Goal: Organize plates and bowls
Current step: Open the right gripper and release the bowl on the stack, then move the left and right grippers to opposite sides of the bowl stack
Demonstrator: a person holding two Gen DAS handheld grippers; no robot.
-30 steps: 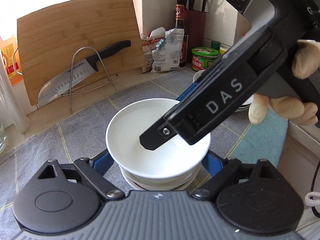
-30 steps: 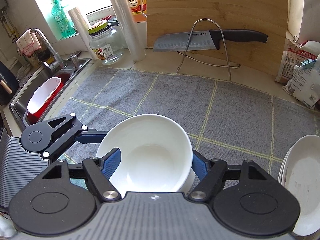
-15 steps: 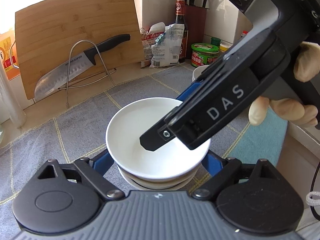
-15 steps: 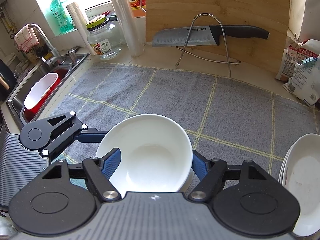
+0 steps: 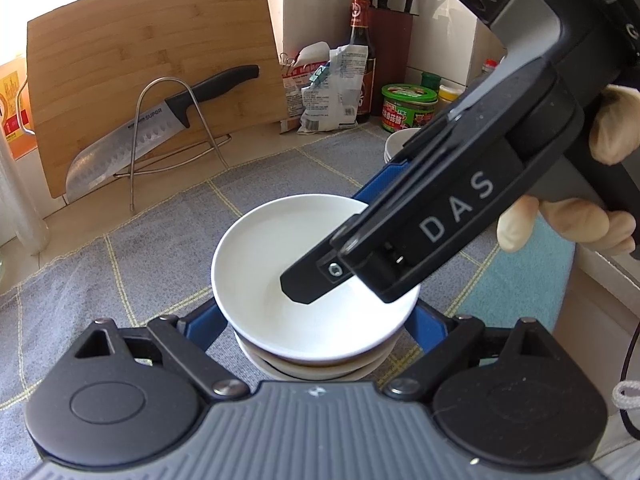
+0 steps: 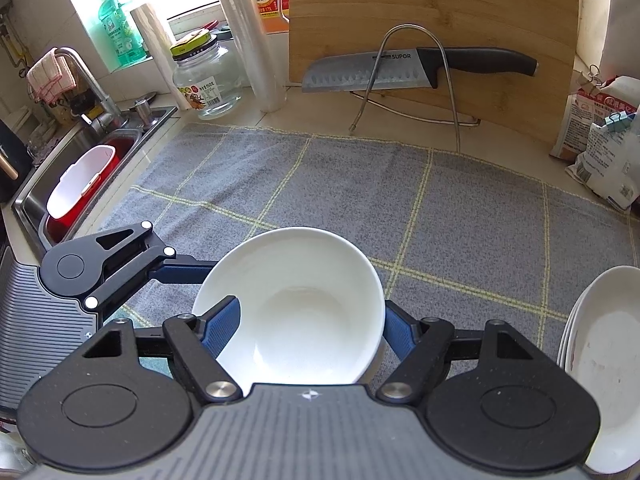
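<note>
Bowl [image 6: 296,304] on grey checked cloth [image 6: 460,216], countertop.

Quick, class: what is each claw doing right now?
Left claw: straddles the bowl stack; grip cannot be told.
Right claw: closed on the top bowl.

A home kitchen: a tall bamboo cutting board [image 6: 432,44] leans on the tiled wall, a steel-bladed black-handled knife [image 6: 404,70] on a wire stand before it, a stainless sink with tap [image 6: 86,152] far left of it, a dark sauce bottle [image 5: 362,56] just right.
</note>
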